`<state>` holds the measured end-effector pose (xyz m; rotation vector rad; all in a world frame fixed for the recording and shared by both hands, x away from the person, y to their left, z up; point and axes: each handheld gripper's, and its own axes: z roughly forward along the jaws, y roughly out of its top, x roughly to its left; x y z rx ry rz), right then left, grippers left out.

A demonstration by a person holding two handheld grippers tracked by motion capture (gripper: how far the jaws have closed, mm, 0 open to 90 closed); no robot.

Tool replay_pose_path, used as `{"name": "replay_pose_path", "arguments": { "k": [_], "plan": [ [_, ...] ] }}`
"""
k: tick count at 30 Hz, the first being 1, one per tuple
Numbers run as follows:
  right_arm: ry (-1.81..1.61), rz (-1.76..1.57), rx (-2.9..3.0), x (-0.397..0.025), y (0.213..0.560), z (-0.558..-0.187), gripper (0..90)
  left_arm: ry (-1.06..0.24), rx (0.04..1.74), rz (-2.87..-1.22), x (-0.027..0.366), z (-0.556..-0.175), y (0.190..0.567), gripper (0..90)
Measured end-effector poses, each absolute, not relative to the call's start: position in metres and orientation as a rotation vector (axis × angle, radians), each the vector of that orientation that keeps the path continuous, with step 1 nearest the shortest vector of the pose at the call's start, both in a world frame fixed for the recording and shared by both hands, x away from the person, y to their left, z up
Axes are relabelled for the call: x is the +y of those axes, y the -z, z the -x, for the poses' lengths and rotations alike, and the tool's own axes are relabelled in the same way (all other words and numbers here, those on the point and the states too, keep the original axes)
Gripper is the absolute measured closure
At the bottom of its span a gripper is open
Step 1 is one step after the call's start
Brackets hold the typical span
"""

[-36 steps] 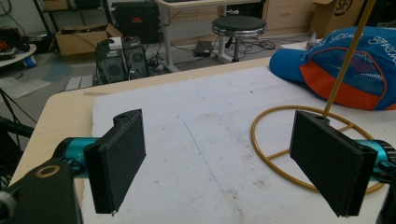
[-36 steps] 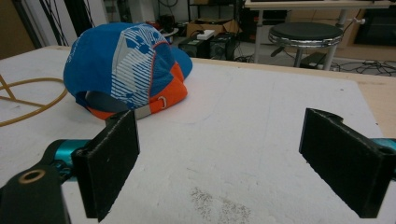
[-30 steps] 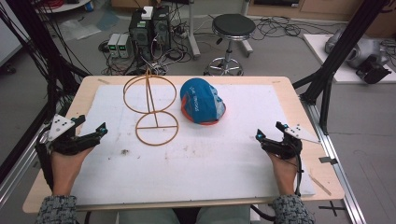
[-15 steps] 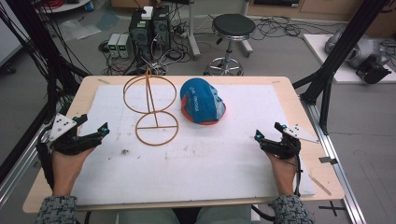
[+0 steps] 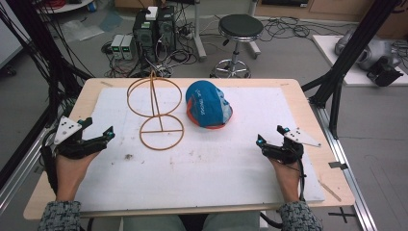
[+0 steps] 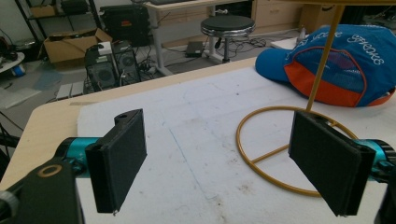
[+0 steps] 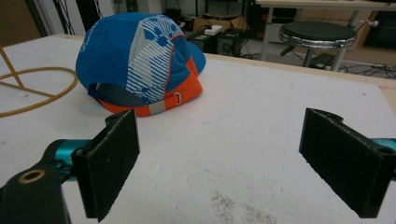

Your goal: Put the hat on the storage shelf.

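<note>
One blue-and-orange fabric cap (image 5: 208, 104) at mat centre-rear, just beside one yellow wire ring stand (image 5: 158, 110). Two grippers: left gripper (image 5: 98, 140), right gripper (image 5: 269, 143), jaws spread wide, empty, on white foam mat (image 5: 216, 163).

Each hand carries a black tool with teal fittings near the jaws. The left tool (image 5: 96, 139) has flat, black, foam-faced rectangular pads (image 6: 119, 163) on teal bars, a brass-ringed hole in its body and a grey three-cornered plate (image 5: 66, 129) on top. The right tool (image 5: 268, 137) has a like plate (image 5: 302, 137) and a black cable (image 5: 303, 178). Both sleeves (image 5: 60, 215) are speckled grey knit.
</note>
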<state>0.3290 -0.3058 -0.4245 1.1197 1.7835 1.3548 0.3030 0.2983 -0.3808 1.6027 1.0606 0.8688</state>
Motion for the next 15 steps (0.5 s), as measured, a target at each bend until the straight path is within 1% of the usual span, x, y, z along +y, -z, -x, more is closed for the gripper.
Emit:
{"name": "replay_pose_path", "arguments": {
  "k": [5,15],
  "plan": [
    [-1.371,-1.098,1.755,-0.299,0.424,-0.332,11.3,-0.857,1.063,-1.613,0.297,-0.305,0.383,19.4],
    [-1.386,-1.074,1.763,-0.281,0.426,-0.352,11.4,-0.86,1.066,-1.608,0.297,-0.305,0.382,19.4]
  ]
}}
